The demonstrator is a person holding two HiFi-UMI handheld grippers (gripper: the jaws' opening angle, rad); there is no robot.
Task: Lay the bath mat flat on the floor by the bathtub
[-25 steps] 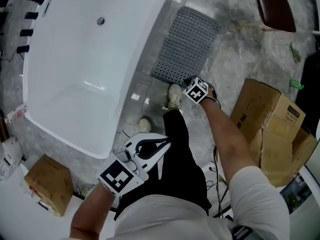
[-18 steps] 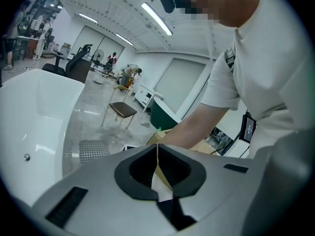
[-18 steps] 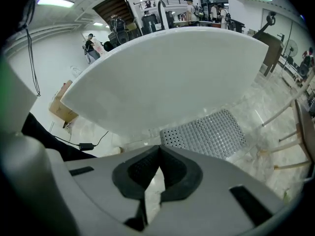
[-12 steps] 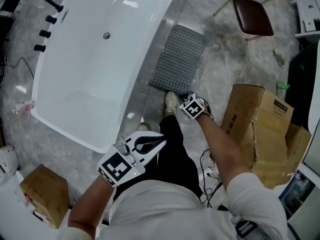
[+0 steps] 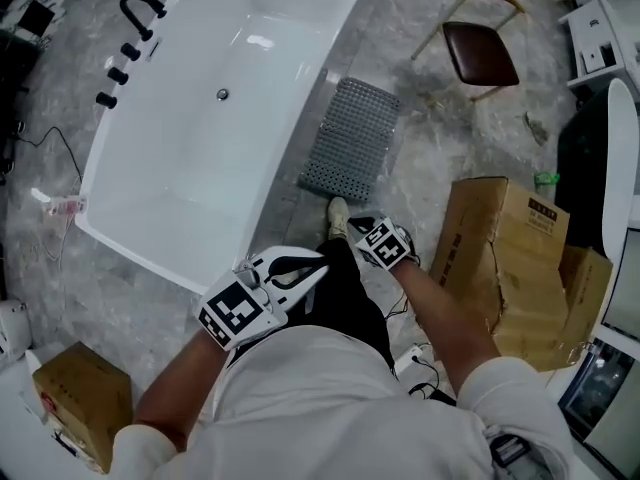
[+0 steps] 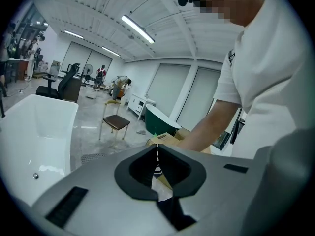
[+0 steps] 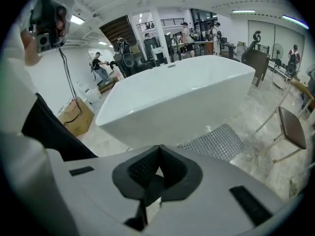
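Head view, studded grey bath mat (image 5: 352,140), glossy bathtub (image 5: 190,183)

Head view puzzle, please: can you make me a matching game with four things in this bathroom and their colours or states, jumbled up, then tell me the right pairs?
Things:
1. bath mat
2. chair
3. bathtub
4. large cardboard box

Descriptions:
A. white
B. tan
C. grey, lying flat
D. dark brown seat, thin legs

Pairs: 1-C, 2-D, 3-A, 4-B.
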